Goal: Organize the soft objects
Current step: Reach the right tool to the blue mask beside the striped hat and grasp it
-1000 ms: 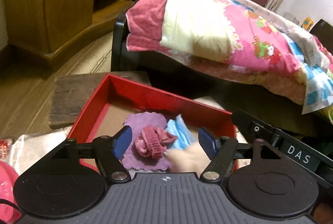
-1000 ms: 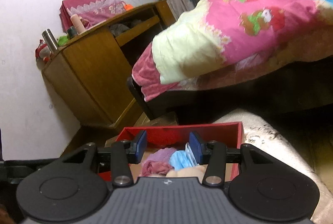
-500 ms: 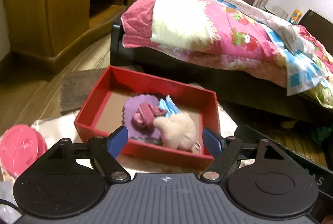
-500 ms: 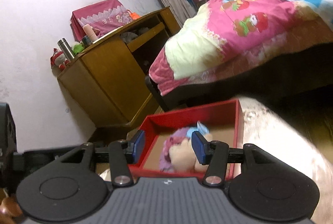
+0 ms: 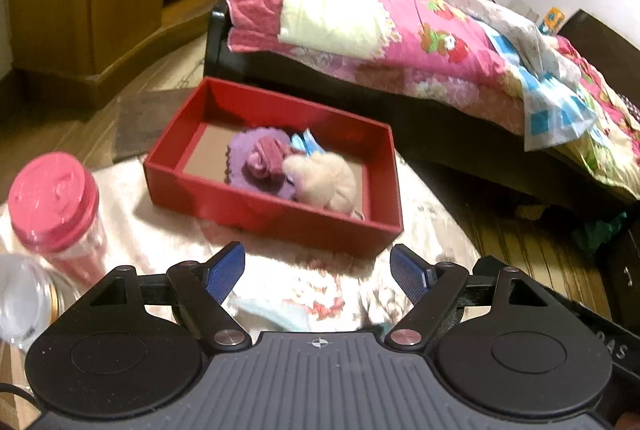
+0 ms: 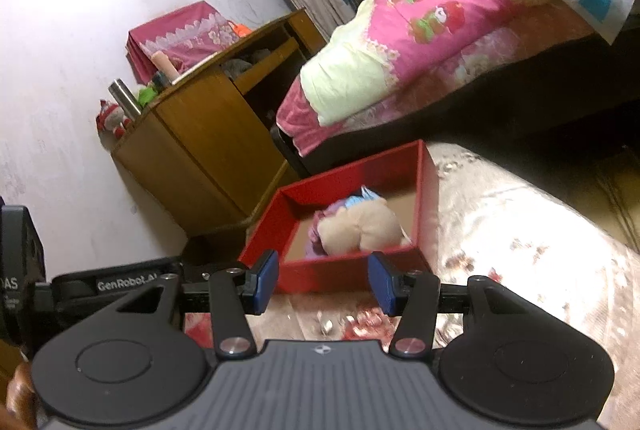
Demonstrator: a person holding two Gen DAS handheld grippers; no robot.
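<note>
Left wrist view. The left gripper (image 5: 318,272) is seen with its fingers (image 5: 226,270) spread wide and nothing between them. The red box (image 5: 256,208) sits on the table (image 5: 168,230) ahead of the fingers and apart from them, past a strip of shiny cloth. Inside it a cream plush (image 5: 326,180), a pink roll (image 5: 266,156), a purple cloth (image 5: 244,160) and a blue piece (image 5: 306,144) are packed together toward the right half. A pale blue scrap (image 5: 276,310) lies on the table just below and between the fingers; what it is cannot be told through the blur. A pink-lidded cup (image 5: 54,202) stands just left of the left finger, with a clear jar (image 5: 20,300) at the frame edge. Risk: a sideways sweep could tip the cup or jar. The scrap lies flat, so a pinch might catch the table cloth with it.

Right wrist view. The right gripper (image 6: 322,280) is seen with its fingers (image 6: 266,280) partly spread, holding nothing. The box (image 6: 332,274) lies just beyond the fingertips, its near wall framed between them; touching cannot be confirmed. The plush (image 6: 360,230) sits against that near wall. Risk: a forward nudge could shove the light box across the slick cloth toward the table edge. The plush rises about level with the rim and might be dragged out by a finger.
</note>
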